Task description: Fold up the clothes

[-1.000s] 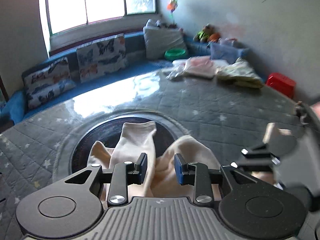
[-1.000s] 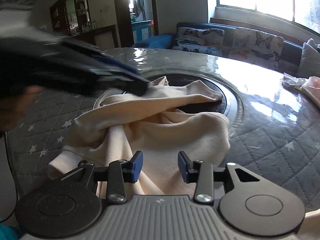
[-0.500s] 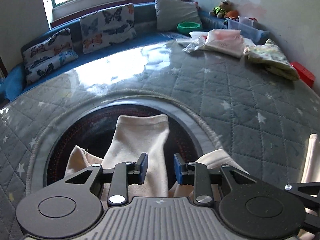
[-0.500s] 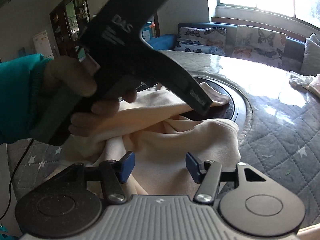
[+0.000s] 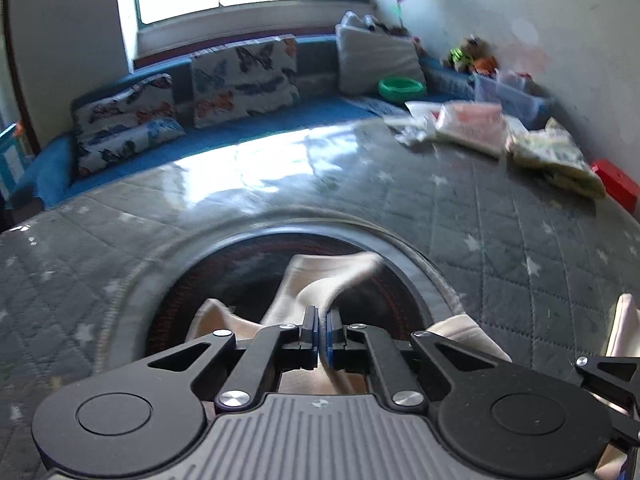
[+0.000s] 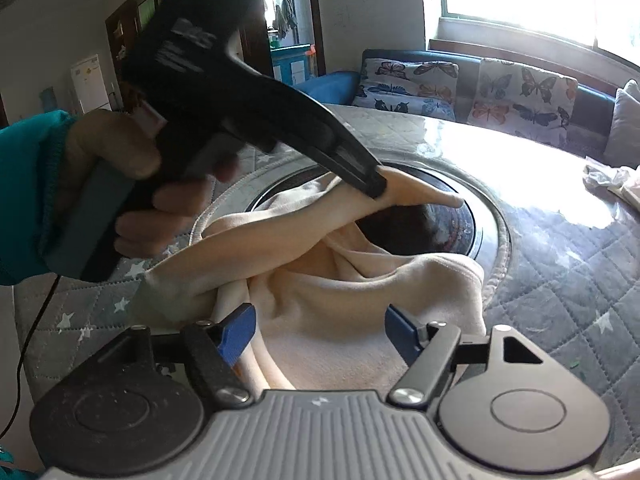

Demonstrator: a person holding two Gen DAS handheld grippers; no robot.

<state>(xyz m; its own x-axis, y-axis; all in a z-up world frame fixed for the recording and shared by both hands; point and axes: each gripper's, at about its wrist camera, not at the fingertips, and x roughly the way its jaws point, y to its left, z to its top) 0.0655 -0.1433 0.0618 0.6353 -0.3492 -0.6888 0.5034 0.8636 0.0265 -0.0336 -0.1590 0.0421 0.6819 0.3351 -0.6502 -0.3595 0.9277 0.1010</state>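
Observation:
A cream garment (image 6: 344,280) lies crumpled on the round table, partly over its dark centre disc (image 5: 240,280). My left gripper (image 5: 322,336) is shut on one cream leg or sleeve (image 5: 336,280) and lifts it off the table; it also shows in the right wrist view (image 6: 376,190), pinching that strip near its end. My right gripper (image 6: 320,334) is open wide, low over the near part of the garment, with cloth between and under its blue pads (image 6: 236,332).
The table wears a grey quilted star cover (image 5: 500,216). Folded clothes (image 5: 472,128) and a yellowish pile (image 5: 556,160) lie at its far right. A blue bench with butterfly cushions (image 5: 244,80) runs behind; a red box (image 5: 616,184) sits at right.
My left gripper closed on the cream strip and raised it. My right gripper opened wider over the near cloth.

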